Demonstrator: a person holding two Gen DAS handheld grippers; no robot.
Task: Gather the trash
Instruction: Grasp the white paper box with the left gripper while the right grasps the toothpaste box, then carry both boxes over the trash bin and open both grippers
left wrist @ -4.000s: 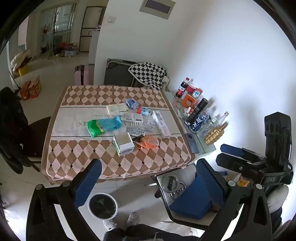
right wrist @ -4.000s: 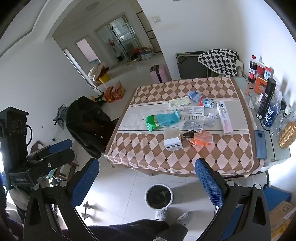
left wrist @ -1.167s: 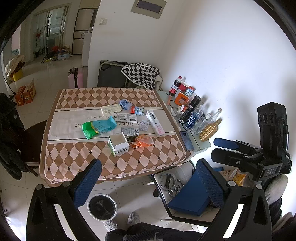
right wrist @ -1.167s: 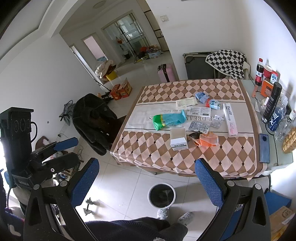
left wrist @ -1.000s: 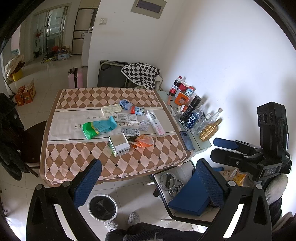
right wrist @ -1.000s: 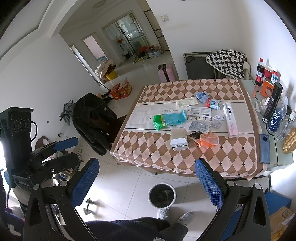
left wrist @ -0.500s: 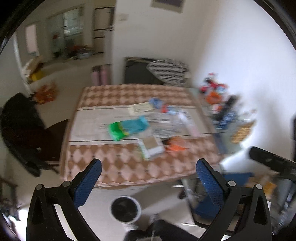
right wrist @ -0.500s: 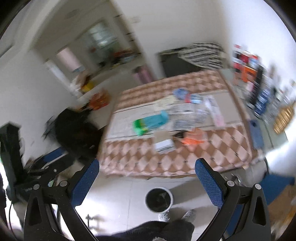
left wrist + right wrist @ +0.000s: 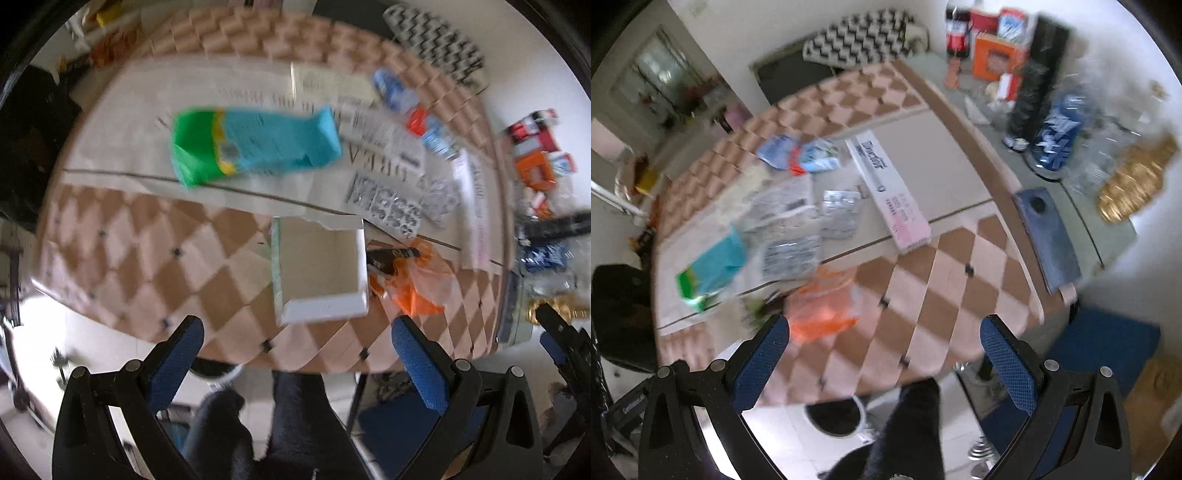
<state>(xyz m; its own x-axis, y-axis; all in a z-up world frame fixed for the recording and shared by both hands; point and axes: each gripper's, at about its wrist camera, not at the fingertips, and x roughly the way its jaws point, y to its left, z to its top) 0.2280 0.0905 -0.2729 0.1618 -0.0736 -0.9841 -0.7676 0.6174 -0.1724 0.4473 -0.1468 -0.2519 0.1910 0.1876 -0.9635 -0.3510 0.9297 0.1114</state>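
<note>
Trash lies on the checkered tablecloth (image 9: pixel 122 266). In the left wrist view an open white box (image 9: pixel 321 269) sits just ahead of my open, empty left gripper (image 9: pixel 295 354). Beyond it lie a green and blue packet (image 9: pixel 255 142), blister packs (image 9: pixel 384 206) and an orange wrapper (image 9: pixel 410 284). In the right wrist view my open, empty right gripper (image 9: pixel 884 349) hangs over the table's near edge, with the orange wrapper (image 9: pixel 822 306) by its left finger. A long pink and white box (image 9: pixel 888 190) and blister packs (image 9: pixel 840 212) lie farther on.
A black bin (image 9: pixel 833 419) stands on the floor under the table's near edge. Bottles, a gold object (image 9: pixel 1134 177) and a blue phone (image 9: pixel 1047 236) crowd the table's right side. A black coat (image 9: pixel 26 140) hangs on a chair at left. A blue chair (image 9: pixel 1104 347) stands at right.
Both grippers have swept forward and down from well back in the room to just over the table's near edge. The views are motion blurred. Both jaws stay open.
</note>
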